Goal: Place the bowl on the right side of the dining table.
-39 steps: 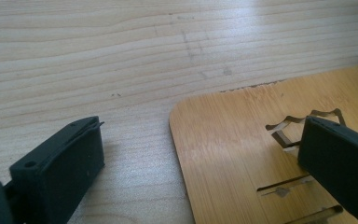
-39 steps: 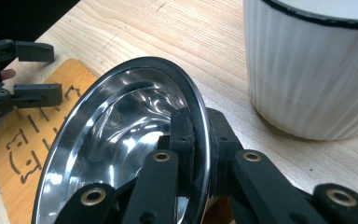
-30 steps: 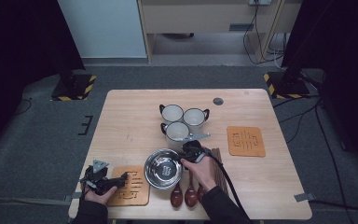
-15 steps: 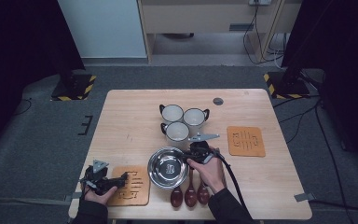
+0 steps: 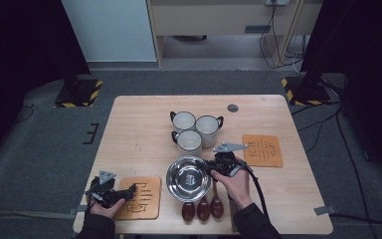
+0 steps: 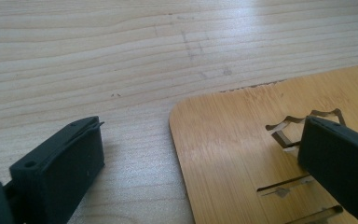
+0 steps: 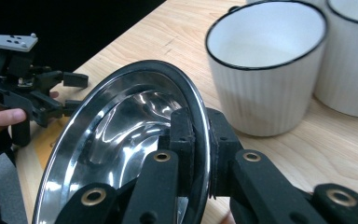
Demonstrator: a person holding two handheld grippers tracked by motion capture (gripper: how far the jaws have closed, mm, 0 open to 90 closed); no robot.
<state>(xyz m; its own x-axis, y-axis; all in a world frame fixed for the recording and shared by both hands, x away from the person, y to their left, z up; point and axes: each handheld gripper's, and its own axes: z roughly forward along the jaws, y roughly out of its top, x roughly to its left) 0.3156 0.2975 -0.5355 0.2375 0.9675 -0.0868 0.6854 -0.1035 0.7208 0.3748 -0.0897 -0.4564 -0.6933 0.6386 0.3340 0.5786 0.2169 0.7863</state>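
Note:
A shiny steel bowl (image 5: 188, 178) sits at the table's front middle, and my right gripper (image 5: 210, 168) is shut on its right rim. In the right gripper view the bowl (image 7: 121, 135) tilts up, its rim pinched between the two black pads of the right gripper (image 7: 200, 144). My left gripper (image 5: 132, 190) rests at the front left, open, over the near wooden coaster (image 5: 138, 196). In the left gripper view one jaw stands over bare table and the other over the coaster (image 6: 242, 140); nothing is between them. Three white mugs (image 5: 194, 130) stand behind the bowl.
Three dark wooden spoons (image 5: 202, 209) lie at the table's (image 5: 139, 129) front edge below the bowl. A second wooden coaster (image 5: 263, 150) lies to the right of the right gripper. A small dark disc (image 5: 233, 107) sits near the back edge. White mugs (image 7: 265, 70) stand close to the bowl.
My right gripper has carried the bowl to the right and slightly up, tilting it. The left gripper has stayed in place.

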